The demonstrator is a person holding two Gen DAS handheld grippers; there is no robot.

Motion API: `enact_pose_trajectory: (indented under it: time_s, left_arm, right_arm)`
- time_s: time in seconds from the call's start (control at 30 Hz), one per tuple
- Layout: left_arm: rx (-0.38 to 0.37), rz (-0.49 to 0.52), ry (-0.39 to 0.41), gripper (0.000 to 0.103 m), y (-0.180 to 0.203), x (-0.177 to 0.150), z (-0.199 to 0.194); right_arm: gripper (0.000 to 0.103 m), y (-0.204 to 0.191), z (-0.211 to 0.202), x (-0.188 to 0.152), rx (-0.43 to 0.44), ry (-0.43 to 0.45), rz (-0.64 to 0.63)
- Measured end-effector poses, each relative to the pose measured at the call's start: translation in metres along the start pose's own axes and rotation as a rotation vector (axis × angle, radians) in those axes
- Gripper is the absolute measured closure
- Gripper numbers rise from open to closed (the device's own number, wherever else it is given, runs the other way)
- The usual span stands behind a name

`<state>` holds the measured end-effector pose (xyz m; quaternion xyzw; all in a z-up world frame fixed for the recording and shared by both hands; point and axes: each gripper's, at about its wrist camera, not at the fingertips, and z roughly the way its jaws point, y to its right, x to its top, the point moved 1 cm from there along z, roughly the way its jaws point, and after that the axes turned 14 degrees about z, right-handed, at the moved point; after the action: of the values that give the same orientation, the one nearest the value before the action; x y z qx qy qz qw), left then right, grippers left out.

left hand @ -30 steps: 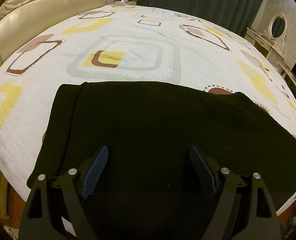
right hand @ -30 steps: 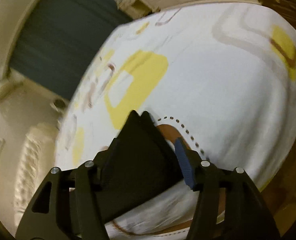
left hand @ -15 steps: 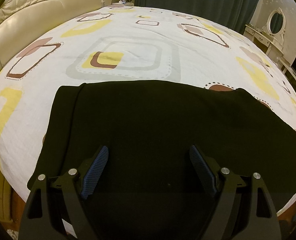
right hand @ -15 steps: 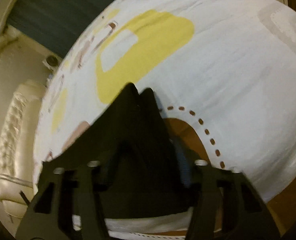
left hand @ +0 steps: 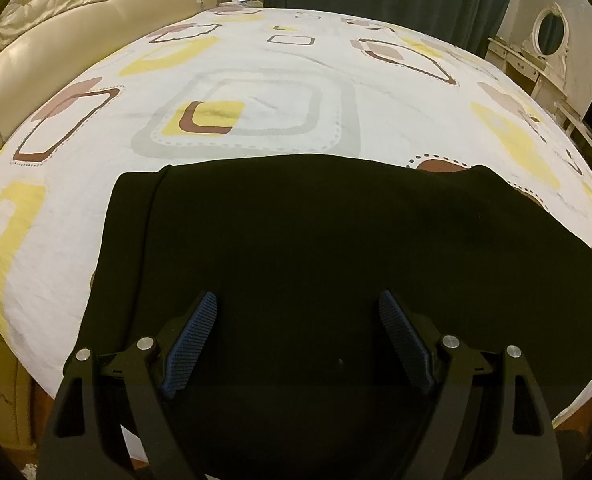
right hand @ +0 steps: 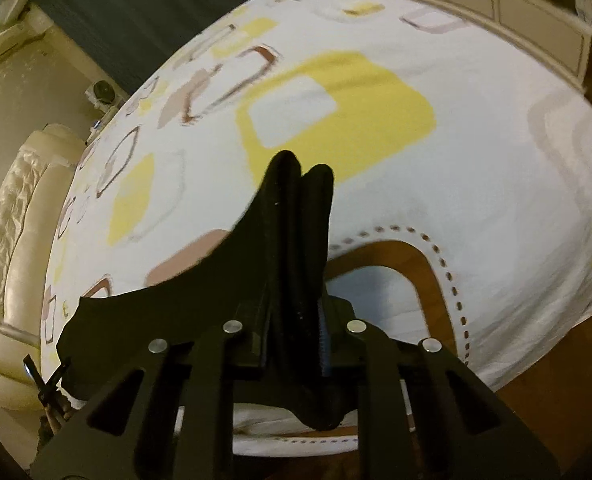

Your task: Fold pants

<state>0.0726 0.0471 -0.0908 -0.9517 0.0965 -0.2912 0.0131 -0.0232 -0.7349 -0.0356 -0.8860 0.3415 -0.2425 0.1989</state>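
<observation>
As the right gripper (right hand: 296,312) has just been closing on the pants (left hand: 315,240) hem near the bed (left hand: 256,80) front edge, w/ left gripper (left hand: 297,340) wide open & empty, we should lift evenly, keeping layers aligned.

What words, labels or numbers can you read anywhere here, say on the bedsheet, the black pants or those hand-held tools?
None: no readable text in either view.
Bedsheet: only printed shapes and dotted outlines, no letters.
Black pants: no label or tag shows.
Left tool and right tool: no markings visible.
</observation>
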Motion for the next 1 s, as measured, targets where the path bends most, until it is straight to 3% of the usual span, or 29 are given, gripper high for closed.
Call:
enact_pose_trajectory:
  time_s: [0.27,0.5,0.7,1.0]
  left_arm:
    - [-0.001,0.021,-0.008,0.021,0.001,-0.001,0.0]
    - [-0.005,0.023,-0.011,0.021,0.001,-0.001,-0.001]
    - [-0.006,0.022,-0.021,0.021,0.001,0.0,-0.002]
    - [0.007,0.039,-0.018,0.021,0.005,0.0,-0.002]
  right_arm:
    - [0.087,-0.093,-0.038,-0.019,0.021,0.046,-0.135]
    - [0.087,-0.18,-0.047,-0.063,0.057,0.065,-0.261]
    - [0.087,-0.241,-0.02,-0.114,0.084,0.045,-0.356]
    - [0.087,-0.299,0.049,-0.19,0.122,-0.047,-0.436]
